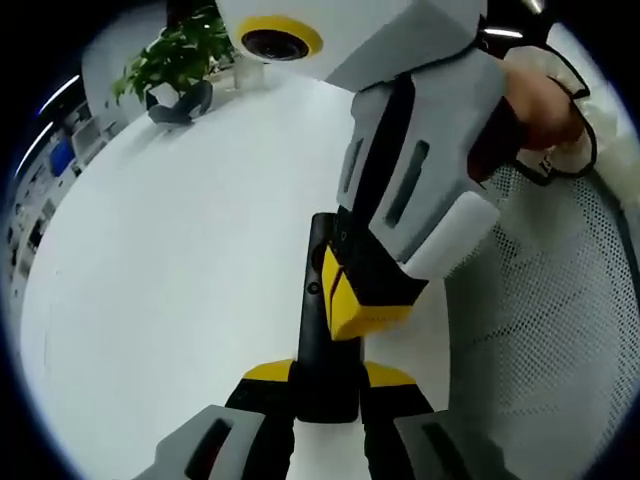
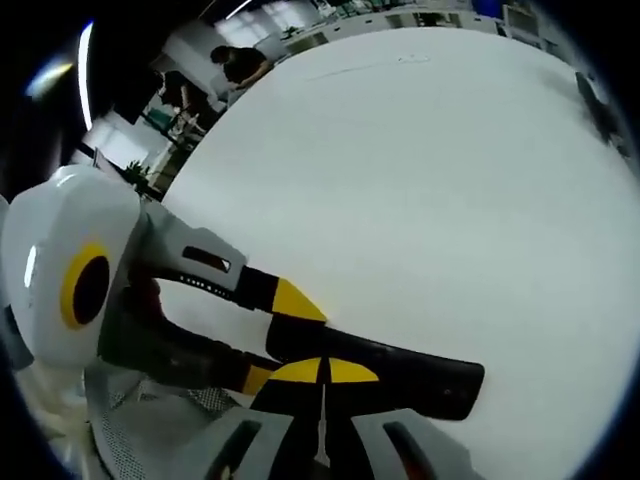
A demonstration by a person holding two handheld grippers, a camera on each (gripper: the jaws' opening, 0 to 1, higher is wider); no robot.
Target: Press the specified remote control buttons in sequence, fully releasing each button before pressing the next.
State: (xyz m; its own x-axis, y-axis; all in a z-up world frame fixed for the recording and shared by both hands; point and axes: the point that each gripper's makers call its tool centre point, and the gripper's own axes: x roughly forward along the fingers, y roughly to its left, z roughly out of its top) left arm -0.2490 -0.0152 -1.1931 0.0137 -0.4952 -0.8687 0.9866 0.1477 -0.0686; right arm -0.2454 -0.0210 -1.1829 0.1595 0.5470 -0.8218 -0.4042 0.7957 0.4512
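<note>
White counter [image 1: 170, 300] is the biggest thing here: smooth, glossy. A potted plant [image 1: 175, 55] sits at its far left edge, and a white mesh chair back [image 1: 560, 330] stands right of the counter in the left gripper view.

Remote [image 1: 325, 340]: long slim black bar, lying flat on the counter, near end between the fingers of the left gripper [image 1: 328, 385]. Those fingers are pinching it across its width at the near end. In the right gripper view the remote [image 2: 400, 375] runs left to right just past the right gripper [image 2: 322, 372].

Right gripper fingers are pressed together, yellow tips meeting, forming one poking point. In the left gripper view that right gripper [image 1: 355, 315] comes down from the upper right, tips on or just over the remote's top face; I can't tell whether there's contact.

Handling, my read: light, rigid plastic shell, likely to skate on this slick counter if pushed off-axis. Hold by the long edges at the near end, clear of the buttons. Press straight down, modest force, lift fully off between presses.
</note>
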